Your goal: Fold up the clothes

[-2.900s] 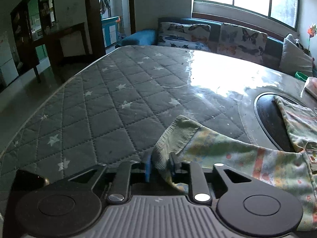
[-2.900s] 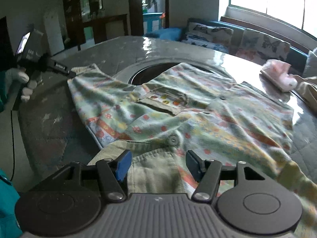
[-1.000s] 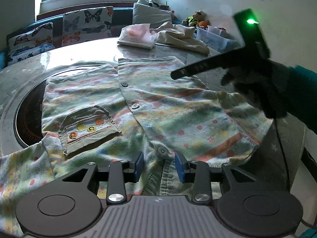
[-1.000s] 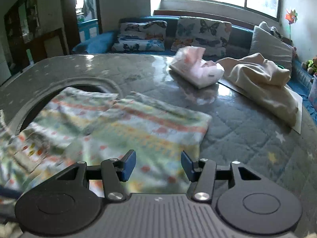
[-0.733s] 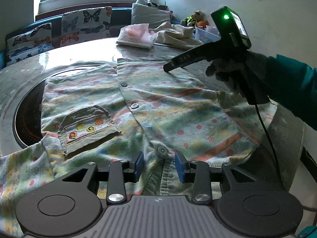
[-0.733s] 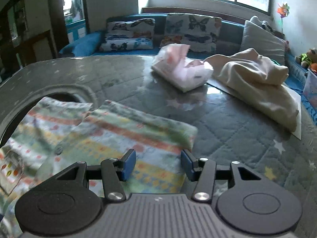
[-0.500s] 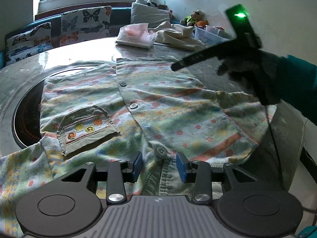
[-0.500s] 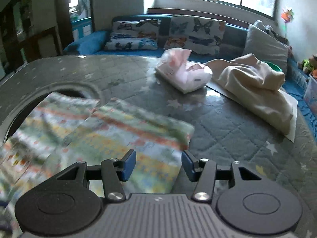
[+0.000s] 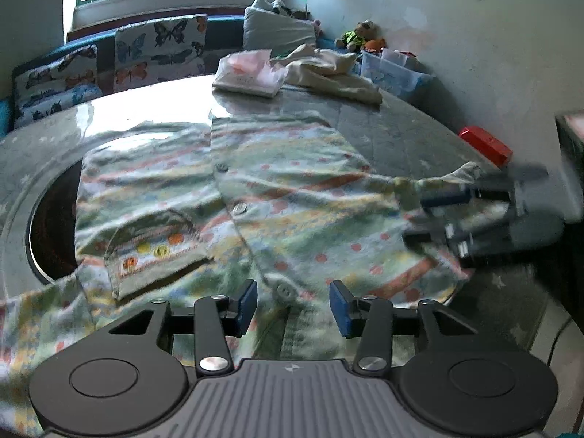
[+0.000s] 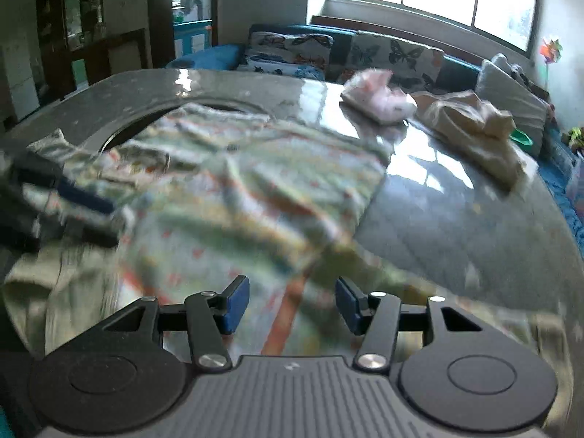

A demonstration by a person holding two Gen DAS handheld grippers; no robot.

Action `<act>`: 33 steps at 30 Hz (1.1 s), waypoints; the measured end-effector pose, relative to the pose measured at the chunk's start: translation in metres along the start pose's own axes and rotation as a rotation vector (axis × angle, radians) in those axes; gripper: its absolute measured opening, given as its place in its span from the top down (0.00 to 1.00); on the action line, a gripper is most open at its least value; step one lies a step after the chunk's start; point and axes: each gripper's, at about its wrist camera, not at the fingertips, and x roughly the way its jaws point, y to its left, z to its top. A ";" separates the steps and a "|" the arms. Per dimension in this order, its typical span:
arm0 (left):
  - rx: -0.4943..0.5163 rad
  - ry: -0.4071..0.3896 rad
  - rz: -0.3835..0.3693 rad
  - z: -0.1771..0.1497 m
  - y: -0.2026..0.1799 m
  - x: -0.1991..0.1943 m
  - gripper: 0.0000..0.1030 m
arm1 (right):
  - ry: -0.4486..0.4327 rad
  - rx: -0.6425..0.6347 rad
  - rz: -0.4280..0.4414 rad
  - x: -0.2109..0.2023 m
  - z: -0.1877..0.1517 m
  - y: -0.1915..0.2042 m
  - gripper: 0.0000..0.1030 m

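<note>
Left gripper [image 9: 293, 304] at frame bottom, black linkage arms, silver screws, blue-padded fingers [image 9: 248, 304], ribbed grey housing, two round black discs, right gripper [image 10: 292, 303] alike

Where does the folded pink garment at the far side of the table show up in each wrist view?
Left wrist: the folded pink garment sits top centre, beyond the patterned shirt.
Right wrist: it sits upper right of centre, past the shirt's far edge.
Shared landmark: the beige garment lies just right of it in both.
</note>
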 end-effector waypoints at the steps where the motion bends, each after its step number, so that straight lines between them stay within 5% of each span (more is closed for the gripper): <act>1: 0.009 -0.004 -0.001 0.002 -0.003 0.000 0.53 | -0.003 0.017 0.000 -0.004 -0.005 -0.001 0.47; 6: 0.059 -0.015 -0.009 0.014 -0.021 0.005 0.49 | -0.049 0.116 -0.053 -0.027 -0.018 -0.017 0.43; 20: 0.141 0.035 -0.052 0.022 -0.063 0.034 0.43 | -0.091 0.373 -0.400 -0.063 -0.063 -0.113 0.43; 33: 0.164 0.062 -0.056 0.021 -0.079 0.045 0.38 | -0.049 0.466 -0.463 -0.053 -0.081 -0.145 0.46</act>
